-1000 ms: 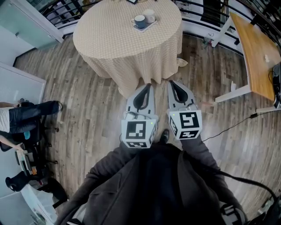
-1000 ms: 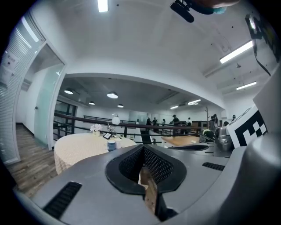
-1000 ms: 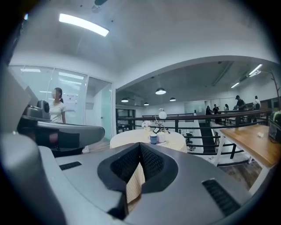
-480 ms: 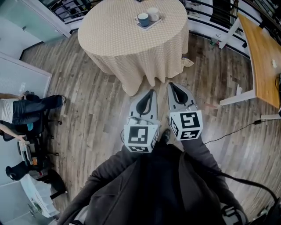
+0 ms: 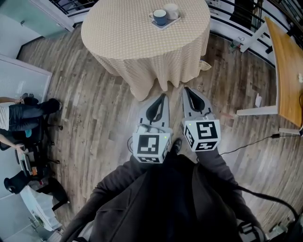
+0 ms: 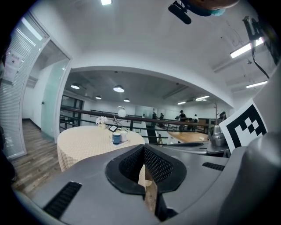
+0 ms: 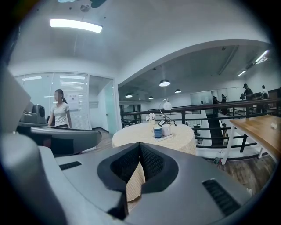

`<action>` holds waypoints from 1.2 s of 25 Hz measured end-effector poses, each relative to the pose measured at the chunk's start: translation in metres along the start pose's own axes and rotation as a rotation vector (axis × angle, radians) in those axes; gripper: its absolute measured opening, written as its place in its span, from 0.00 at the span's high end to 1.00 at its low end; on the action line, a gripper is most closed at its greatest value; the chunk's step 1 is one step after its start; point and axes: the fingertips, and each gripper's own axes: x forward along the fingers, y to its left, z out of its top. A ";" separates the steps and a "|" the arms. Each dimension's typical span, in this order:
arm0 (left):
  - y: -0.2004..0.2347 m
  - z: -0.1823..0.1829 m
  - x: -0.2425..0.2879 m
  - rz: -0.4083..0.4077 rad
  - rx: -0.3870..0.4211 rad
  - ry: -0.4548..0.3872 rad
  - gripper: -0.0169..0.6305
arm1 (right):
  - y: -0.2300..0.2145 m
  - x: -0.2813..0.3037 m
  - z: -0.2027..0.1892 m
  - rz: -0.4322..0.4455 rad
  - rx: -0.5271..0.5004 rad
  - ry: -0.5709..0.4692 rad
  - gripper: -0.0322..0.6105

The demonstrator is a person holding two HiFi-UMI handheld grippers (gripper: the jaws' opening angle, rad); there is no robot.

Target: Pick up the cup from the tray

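Stage: approach only, by my reading; no part of the pick-up itself is done.
Left gripper (image 5: 161,98): jaws pressed fully together with nothing between them; held low in front of the person, pointing to 12 o'clock.
Right gripper (image 5: 187,90): likewise closed and empty, just beside the left one at its 3 o'clock, pointing the same way.
Table (image 5: 128,38): round, under a checked cloth, at 12 o'clock from both grippers, with bare floor (image 5: 94,118) between.
Tray (image 5: 168,24): on the tabletop, toward its far side at about 1 o'clock from the table's middle.
Blue cup (image 5: 159,17): upright on the tray, untouched.
White cup (image 5: 171,11): upright on the same tray, just beside the blue cup at its 2 o'clock; I cannot tell whether the two touch.
Which cup is meant: the task does not say, and nothing here settles it.
Gap: both grippers are well apart from the tray, short of the table's near edge.
Done: nothing beyond facing the table.
Left to do: close the distance, open one pair of jaws, bring them round a cup, shut on it and lift it clear of the tray.
Surroundings: a desk (image 5: 286,71) at 3 o'clock and a seated person (image 5: 23,116) at 9 o'clock, both well clear of the path.
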 end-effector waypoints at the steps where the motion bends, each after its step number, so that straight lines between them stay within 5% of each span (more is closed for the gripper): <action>1: 0.005 0.002 0.008 -0.005 0.002 0.002 0.97 | -0.003 0.009 0.004 -0.005 0.002 -0.002 0.94; 12: 0.081 0.006 0.083 -0.040 -0.019 0.051 0.97 | -0.006 0.118 0.014 -0.011 0.007 0.039 0.94; 30: 0.147 0.072 0.143 -0.162 -0.003 -0.085 0.97 | -0.011 0.197 0.088 -0.131 -0.071 -0.034 0.94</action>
